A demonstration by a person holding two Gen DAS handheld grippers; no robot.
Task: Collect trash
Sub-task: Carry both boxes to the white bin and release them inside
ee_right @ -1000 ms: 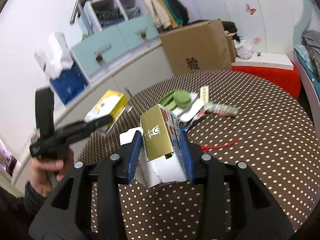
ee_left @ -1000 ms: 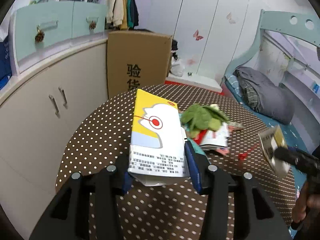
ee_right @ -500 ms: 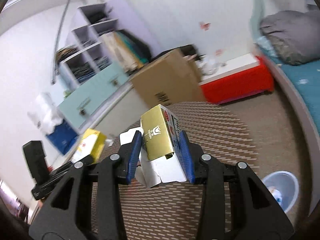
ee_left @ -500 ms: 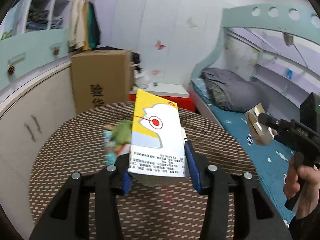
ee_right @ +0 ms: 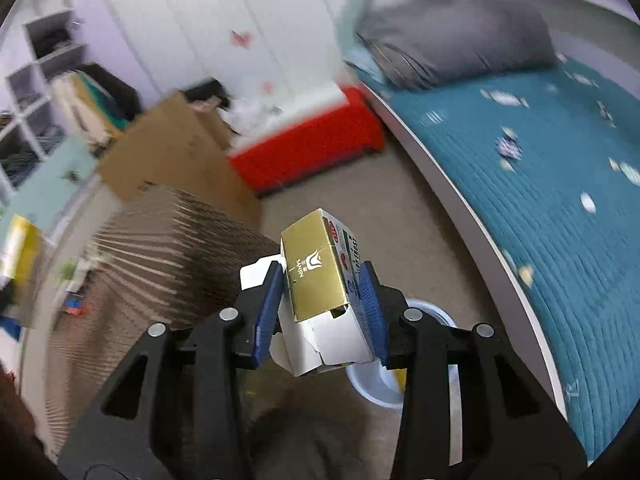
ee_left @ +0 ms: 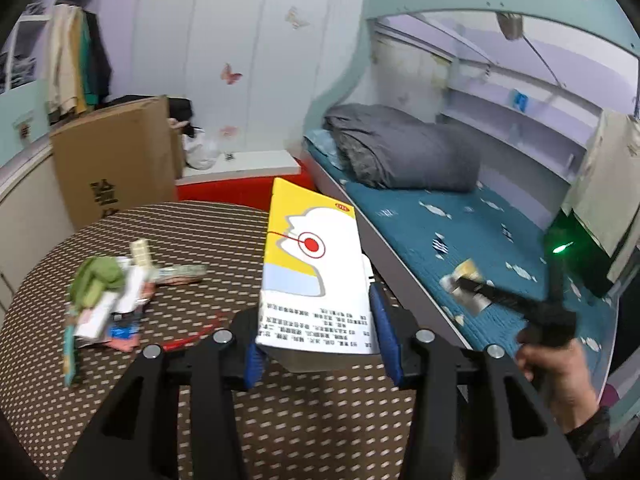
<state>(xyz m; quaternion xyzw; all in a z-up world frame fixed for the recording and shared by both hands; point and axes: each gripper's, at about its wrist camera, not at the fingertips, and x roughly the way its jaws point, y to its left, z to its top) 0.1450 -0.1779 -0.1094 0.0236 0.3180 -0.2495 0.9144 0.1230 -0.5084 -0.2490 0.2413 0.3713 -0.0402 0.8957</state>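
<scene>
My left gripper (ee_left: 318, 344) is shut on a yellow and white carton (ee_left: 314, 270), which stands upright between the blue pads above the dotted round table (ee_left: 200, 224). My right gripper (ee_right: 320, 316) is shut on a gold and white box (ee_right: 320, 284) with torn white flaps. It hangs past the table edge, over the floor. Below and behind it sits a pale blue bin (ee_right: 384, 384), partly hidden by the gripper. In the left wrist view the right gripper (ee_left: 466, 286) shows at the far right, held by a hand (ee_left: 560, 376), with the gold box in it.
A heap of wrappers, paper and something green (ee_left: 108, 296) lies on the left of the table, with a red strip (ee_left: 192, 334) near it. Behind stand a cardboard box (ee_left: 116, 160), a red step (ee_right: 312, 148) and a bed with a teal cover (ee_right: 560, 200).
Both grippers swung right, away from the trash heap towards the bed side. The right one dropped off the table edge and now hangs above the bin. Both boxes stay gripped.
</scene>
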